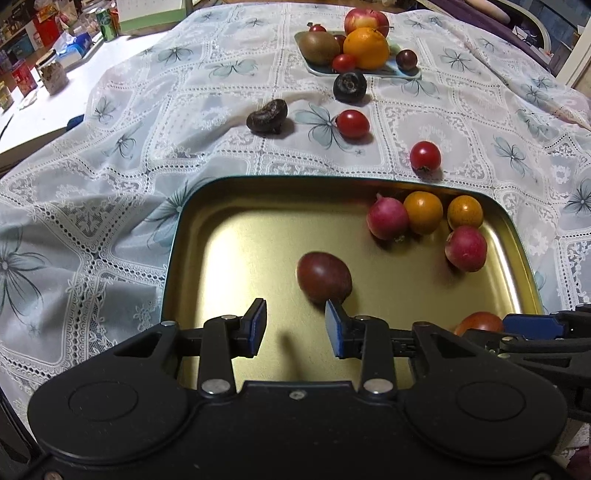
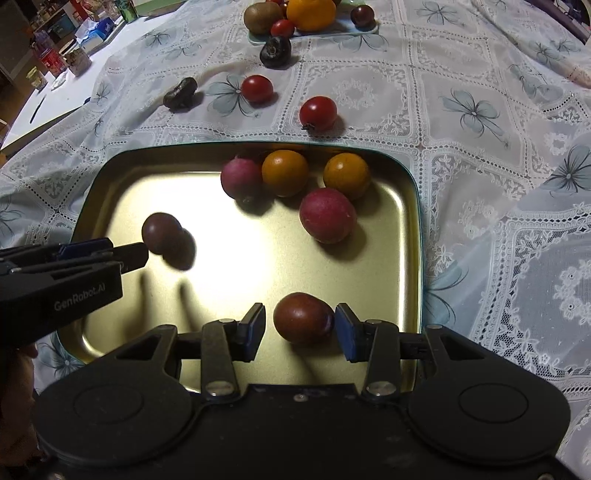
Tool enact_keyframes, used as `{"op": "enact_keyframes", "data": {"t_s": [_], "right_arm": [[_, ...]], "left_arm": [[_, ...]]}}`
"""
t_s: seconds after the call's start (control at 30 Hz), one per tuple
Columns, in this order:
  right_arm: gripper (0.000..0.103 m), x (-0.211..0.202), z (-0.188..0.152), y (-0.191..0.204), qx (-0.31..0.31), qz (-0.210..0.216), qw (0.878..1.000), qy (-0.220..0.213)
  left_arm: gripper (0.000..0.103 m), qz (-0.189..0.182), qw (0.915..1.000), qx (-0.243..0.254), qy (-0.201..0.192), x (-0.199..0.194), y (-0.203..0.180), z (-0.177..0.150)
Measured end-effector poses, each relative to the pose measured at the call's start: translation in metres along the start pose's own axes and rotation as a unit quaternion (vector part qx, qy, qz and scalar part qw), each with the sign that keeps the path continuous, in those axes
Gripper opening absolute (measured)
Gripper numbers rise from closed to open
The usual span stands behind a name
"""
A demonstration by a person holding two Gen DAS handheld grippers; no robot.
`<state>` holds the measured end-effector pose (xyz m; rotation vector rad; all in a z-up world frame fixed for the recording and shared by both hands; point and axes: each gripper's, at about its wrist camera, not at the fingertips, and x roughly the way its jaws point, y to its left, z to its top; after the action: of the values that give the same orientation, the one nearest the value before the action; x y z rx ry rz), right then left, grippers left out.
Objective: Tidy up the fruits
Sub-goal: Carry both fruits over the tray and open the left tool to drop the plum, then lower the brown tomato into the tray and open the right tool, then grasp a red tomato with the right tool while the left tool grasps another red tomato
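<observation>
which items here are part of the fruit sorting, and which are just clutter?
Job:
- gold metal tray
- dark purple fruit between the open right claw fingers
- second dark purple fruit ahead of the open left claw
- two red round fruits on the lace cloth
- pale plate of large fruit

Clutter:
- green can
- glass jar

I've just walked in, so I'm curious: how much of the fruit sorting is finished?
Roughly halfway. Six small fruits lie in the gold metal tray, including a dark purple tomato between the right gripper's open jaws. Two red cherry tomatoes and two dark water chestnuts remain on the lace tablecloth.
</observation>
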<state>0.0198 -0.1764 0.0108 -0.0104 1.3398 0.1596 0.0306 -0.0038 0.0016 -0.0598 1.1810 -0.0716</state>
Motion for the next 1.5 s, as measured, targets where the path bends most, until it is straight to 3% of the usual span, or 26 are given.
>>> {"op": "enact_keyframes", "data": {"t_s": [0.8, 1.13, 1.5], "right_arm": [[0.045, 0.001, -0.001, 0.001, -0.003, 0.007, 1.000, 0.018], [0.044, -0.011, 0.010, -0.003, 0.004, 0.014, 1.000, 0.011], [0.044, -0.014, 0.027, -0.005, 0.013, 0.013, 1.000, 0.009]], "left_arm": [[0.044, -0.005, 0.9998, 0.005, 0.019, 0.003, 0.002, 0.003], [0.043, 0.003, 0.9998, 0.013, 0.013, -0.003, 0.002, 0.019], [0.043, -0.013, 0.9995, 0.026, 0.012, -0.006, -0.002, 0.042]]}}
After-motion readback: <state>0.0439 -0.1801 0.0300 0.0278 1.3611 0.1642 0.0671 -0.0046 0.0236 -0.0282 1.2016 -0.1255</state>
